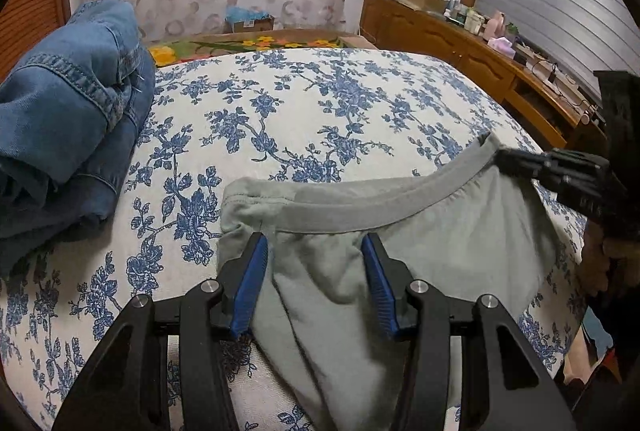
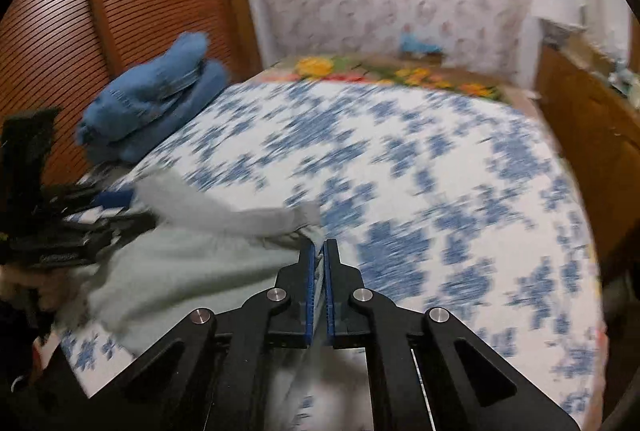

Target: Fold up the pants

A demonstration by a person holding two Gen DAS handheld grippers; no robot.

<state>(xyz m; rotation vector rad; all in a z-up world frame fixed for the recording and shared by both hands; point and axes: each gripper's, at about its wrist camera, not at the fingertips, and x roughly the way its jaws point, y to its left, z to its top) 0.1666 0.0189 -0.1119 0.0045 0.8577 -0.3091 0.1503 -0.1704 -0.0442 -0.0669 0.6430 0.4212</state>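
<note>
The right wrist view is smeared by motion blur, so the bedspread print and the cloth edges there are hard to make out. The legs of the grey pants (image 1: 420,255) run out of the bottom of the left wrist view, between the gripper arms, so their length and hems are hidden. In the right wrist view the pants (image 2: 192,263) are partly covered on the left by the dark body of the left gripper (image 2: 112,215).

The pants lie on the bed (image 1: 320,103) with the waistband (image 1: 380,207) away from the left camera, curving across from left to right; the long axis runs from the waistband back toward the camera. The cloth is soft, matte, pale grey-green knit with a darker grey elastic band, gathered beneath it.

The left gripper (image 1: 314,255) stands wide apart, its blue ribbed pads over the fabric just below the waistband, pinching nothing. The right gripper (image 2: 319,259) is nearly closed with a thin fold of the pants between its blue pads, at the right end of the waistband (image 2: 240,219).

A heap of blue denim (image 1: 68,111) sits at the bed's far left. A wooden dresser (image 1: 460,43) stands to the right.
</note>
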